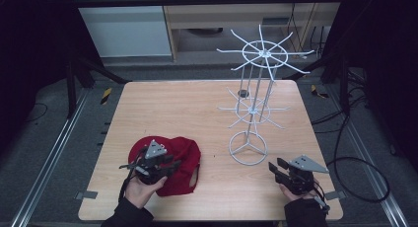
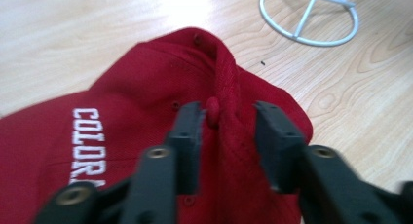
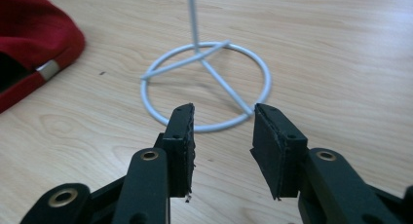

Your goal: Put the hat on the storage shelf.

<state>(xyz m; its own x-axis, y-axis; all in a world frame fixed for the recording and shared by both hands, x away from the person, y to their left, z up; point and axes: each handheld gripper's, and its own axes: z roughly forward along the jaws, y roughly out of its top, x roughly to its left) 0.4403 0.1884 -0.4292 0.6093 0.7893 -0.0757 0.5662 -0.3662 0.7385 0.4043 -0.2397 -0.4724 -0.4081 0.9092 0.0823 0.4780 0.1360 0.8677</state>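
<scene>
The soft, light red cap (image 2: 146, 136) is lying limp near left on the desk (image 1: 197, 103); the left gripper (image 2: 221, 118) is straddling its crown ridge, jaws open. The right gripper (image 3: 221, 118) is hovering open, holding nothing.

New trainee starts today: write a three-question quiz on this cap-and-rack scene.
1. True or false: the red cap hangs on the white wire rack.
2. What does the left gripper straddle? A) the cap's brim B) a raised fold at the cap's crown C) the rack's ring base
3. What lies between the pads of the right gripper?

Key
1. False: it lies on the table.
2. B
3. Nothing; it is open, facing the rack's ring base.
</scene>
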